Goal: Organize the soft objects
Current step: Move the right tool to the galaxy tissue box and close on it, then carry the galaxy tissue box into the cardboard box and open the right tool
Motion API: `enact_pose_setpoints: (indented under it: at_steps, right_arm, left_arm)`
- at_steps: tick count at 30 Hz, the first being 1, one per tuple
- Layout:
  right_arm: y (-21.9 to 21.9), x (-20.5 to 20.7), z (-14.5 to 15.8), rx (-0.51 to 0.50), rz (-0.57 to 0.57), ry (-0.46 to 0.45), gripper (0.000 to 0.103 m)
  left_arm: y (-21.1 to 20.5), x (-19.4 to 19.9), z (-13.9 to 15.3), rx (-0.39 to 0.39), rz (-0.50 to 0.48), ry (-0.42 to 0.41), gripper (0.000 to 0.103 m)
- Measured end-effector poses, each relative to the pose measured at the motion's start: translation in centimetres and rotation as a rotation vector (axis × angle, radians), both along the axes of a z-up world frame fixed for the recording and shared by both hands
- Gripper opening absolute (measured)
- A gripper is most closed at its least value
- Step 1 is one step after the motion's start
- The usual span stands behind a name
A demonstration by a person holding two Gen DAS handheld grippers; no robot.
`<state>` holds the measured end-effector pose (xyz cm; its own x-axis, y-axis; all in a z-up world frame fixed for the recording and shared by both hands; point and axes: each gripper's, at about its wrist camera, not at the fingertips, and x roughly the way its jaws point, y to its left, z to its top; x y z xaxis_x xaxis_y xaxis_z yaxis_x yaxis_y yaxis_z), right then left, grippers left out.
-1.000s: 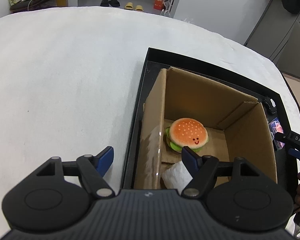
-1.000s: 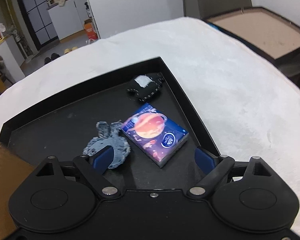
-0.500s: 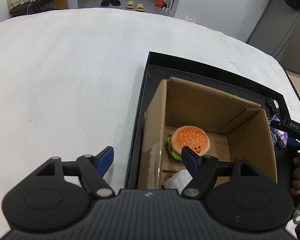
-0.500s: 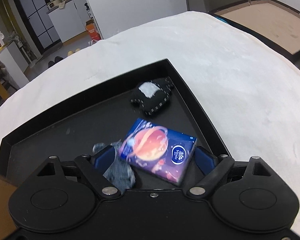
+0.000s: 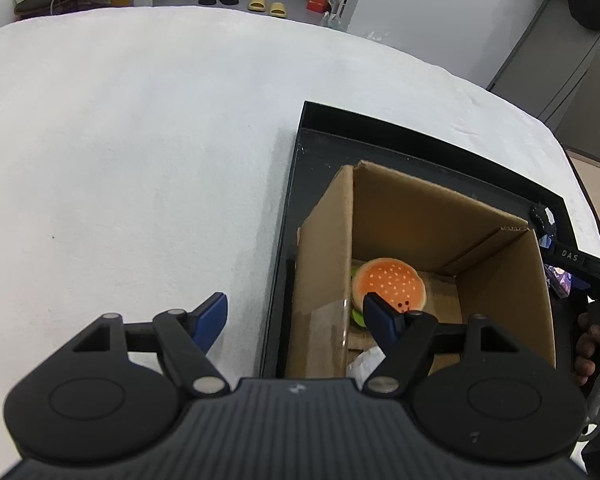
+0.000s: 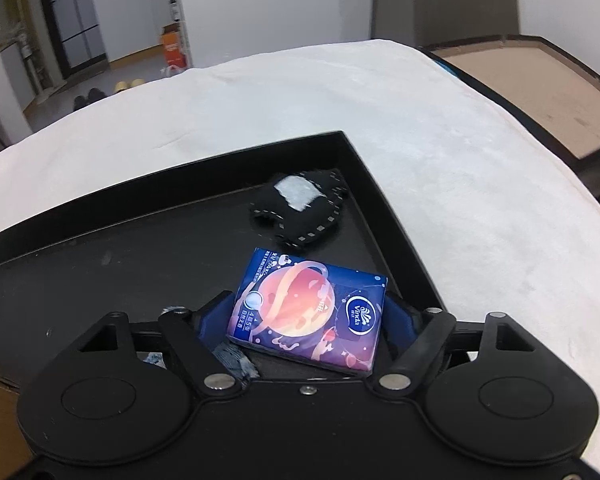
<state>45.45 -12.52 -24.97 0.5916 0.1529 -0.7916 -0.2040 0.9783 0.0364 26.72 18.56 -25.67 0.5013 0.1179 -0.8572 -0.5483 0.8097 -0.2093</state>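
A blue and orange tissue pack [image 6: 308, 312] lies in the black tray [image 6: 100, 260]. My right gripper [image 6: 310, 304] is closing on it, and both blue pads touch its sides. A grey-blue furry toy [image 6: 236, 360] peeks out under the left finger. A black plush with a white patch [image 6: 304, 208] lies in the tray's far corner. My left gripper [image 5: 294, 300] hangs open above the left wall of the cardboard box [image 5: 440, 216]. Inside the box sit a burger plush [image 5: 388, 284] and a white soft thing [image 5: 366, 362].
The box stands in the same black tray [image 5: 420, 128] on a white tablecloth [image 5: 140, 160]. A hand [image 5: 588, 348] on the right gripper's handle shows at the right edge of the left wrist view. A second tray [image 6: 540, 92] with a brown floor lies beyond the table at the right.
My right gripper has come forward over the tissue pack, and its jaws have narrowed until they meet the pack's sides. The furry toy is now mostly hidden. The left gripper has barely moved.
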Motion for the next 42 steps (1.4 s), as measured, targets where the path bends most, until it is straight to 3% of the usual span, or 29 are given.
enact_pose_setpoints:
  at_steps: [8, 25, 31, 42]
  right_arm:
    - [-1.2, -2.6, 2.2, 0.044, -0.039, -0.015, 0.076]
    - [-0.3, -8.3, 7.3, 0.151, 0.058, -0.045, 0.076]
    - [0.4, -9.3, 7.8, 0.17, 0.073, -0.037, 0.076]
    - [4.6, -11.2, 9.6, 0.197, 0.171, -0.059, 0.077]
  left_arm:
    - [-0.3, -1.1, 0.2, -0.039, -0.016, -0.033, 0.073]
    - [-2.6, -3.2, 1.1, -0.038, -0.077, -0.054, 0.069]
    - [-2.9, -3.4, 0.8, -0.057, -0.093, -0.058, 0.061]
    - [-2.2, -3.6, -0.2, -0.079, -0.087, -0.063, 0.034]
